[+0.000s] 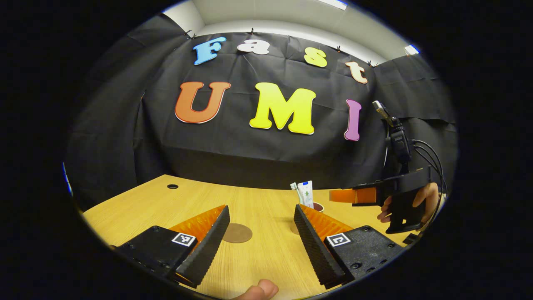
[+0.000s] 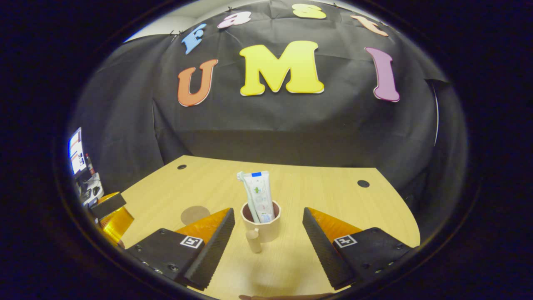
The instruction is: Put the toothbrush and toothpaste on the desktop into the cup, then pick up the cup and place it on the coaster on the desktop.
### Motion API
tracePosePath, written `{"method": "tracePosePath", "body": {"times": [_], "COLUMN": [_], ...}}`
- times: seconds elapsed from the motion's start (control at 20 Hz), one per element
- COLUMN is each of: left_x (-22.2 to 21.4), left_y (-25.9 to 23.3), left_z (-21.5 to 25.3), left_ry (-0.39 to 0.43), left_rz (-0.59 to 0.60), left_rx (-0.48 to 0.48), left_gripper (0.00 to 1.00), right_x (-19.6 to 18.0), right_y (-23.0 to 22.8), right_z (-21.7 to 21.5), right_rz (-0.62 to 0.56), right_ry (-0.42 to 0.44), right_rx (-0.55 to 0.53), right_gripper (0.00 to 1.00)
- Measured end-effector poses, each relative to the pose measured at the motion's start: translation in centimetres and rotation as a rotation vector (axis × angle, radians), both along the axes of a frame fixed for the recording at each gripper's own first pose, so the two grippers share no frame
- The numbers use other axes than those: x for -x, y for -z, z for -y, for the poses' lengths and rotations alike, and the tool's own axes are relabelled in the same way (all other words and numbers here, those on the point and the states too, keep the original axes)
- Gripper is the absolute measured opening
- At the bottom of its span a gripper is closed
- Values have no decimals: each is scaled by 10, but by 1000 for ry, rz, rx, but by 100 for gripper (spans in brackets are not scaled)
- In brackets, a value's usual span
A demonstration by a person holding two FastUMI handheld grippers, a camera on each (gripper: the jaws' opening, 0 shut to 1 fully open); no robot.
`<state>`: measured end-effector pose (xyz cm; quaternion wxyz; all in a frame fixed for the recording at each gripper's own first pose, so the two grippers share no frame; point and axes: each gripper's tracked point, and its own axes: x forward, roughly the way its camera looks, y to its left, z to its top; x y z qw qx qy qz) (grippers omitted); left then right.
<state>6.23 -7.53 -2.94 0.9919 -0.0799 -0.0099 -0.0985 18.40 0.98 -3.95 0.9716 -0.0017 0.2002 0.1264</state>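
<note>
We see cup (image 2: 261, 225) upright on desk (image 2: 333, 187), toothbrush (image 2: 245, 187) and toothpaste (image 2: 260, 196) standing inside. Right gripper (image 2: 266, 237) wide open, fingers flanking cup, not touching. Left gripper (image 1: 260, 237) wide open, empty. Coaster (image 1: 236, 233) bare, near left finger.

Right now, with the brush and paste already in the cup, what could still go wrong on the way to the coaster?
1. The toothpaste and toothbrush stand tall above the cup; tilting it could spill them.
2. The right hand-held gripper is open around the cup, whose handle points toward it; a finger might catch it.
3. The coaster lies off to the side, near the left hand-held gripper, which could block the path.
</note>
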Motion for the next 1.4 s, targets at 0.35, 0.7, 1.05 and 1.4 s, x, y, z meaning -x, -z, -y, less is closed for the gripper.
{"method": "tracePosePath", "body": {"times": [0.35, 0.7, 1.05, 1.4], "left_x": [21, 27, 31, 34], "left_y": [26, 36, 42, 44], "left_z": [-16, -25, -25, -26], "left_ry": [-10, -29, -18, -21], "left_rz": [-20, -31, -51, -61], "left_rx": [6, -13, -14, -34], "left_gripper": [98, 98, 98, 98], "right_x": [-21, -42, -38, -33], "right_y": [75, 130, 140, 139], "right_z": [-20, -30, -29, -28], "right_rz": [-423, -688, -781, -841], "right_ry": [-3, 77, 95, 100], "right_rx": [75, 169, 177, 180], "right_gripper": [97, 87, 68, 27]}}
